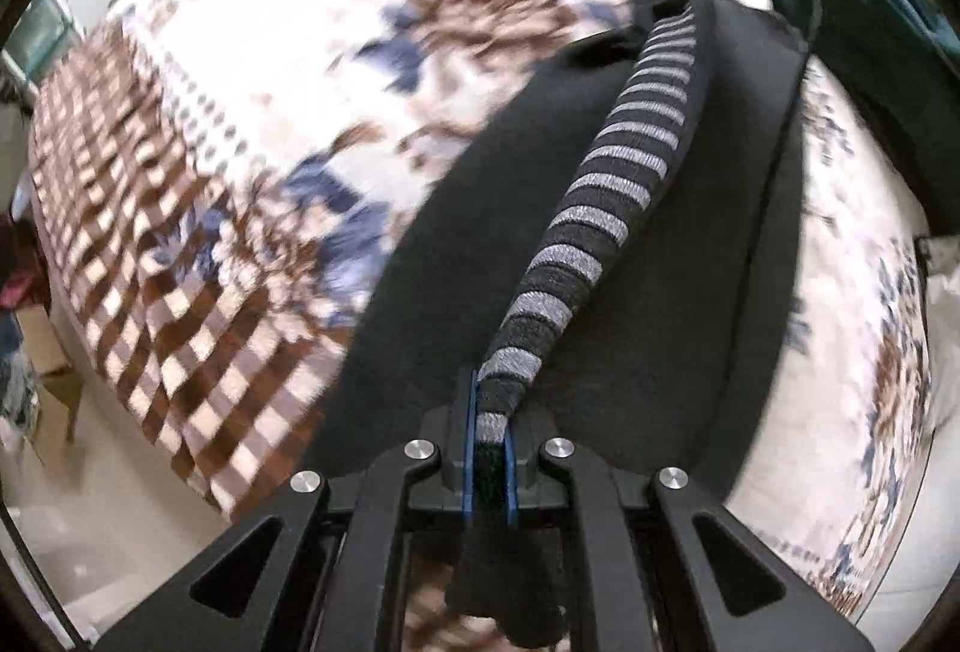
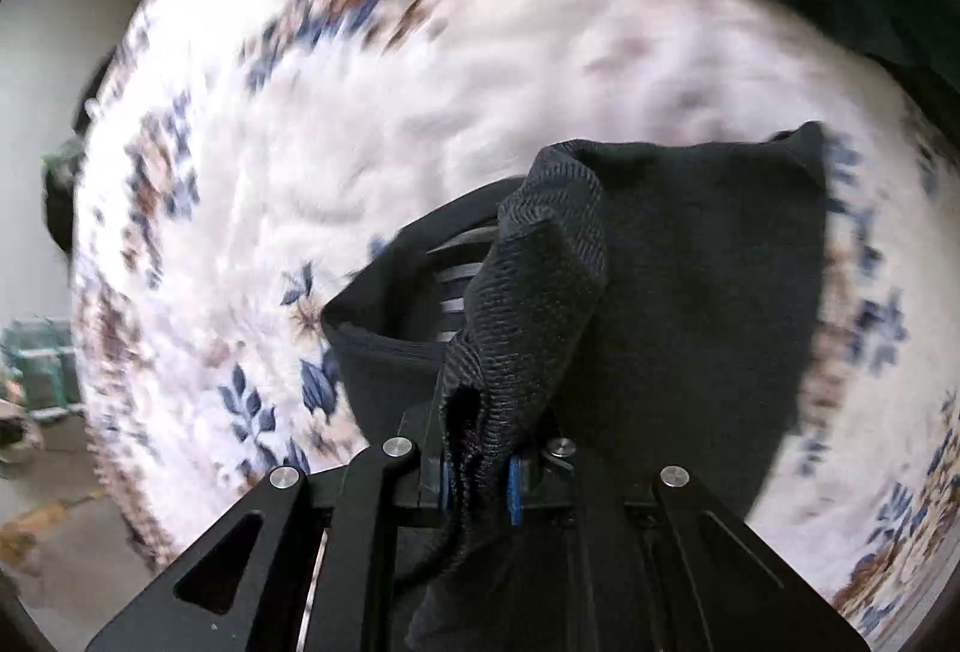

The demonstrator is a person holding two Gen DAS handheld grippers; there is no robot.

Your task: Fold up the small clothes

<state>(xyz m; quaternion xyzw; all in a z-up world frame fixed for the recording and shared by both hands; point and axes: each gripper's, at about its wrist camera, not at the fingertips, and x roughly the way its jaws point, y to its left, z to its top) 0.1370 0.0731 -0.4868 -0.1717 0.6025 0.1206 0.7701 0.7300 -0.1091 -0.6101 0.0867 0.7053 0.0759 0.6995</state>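
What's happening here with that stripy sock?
A person is working two handheld grippers. The left gripper is clamped on one end of a striped sock, and the right gripper pinches its other, plain dark end, holding it stretched above a dark garment on a floral bedspread. No fold is made yet.
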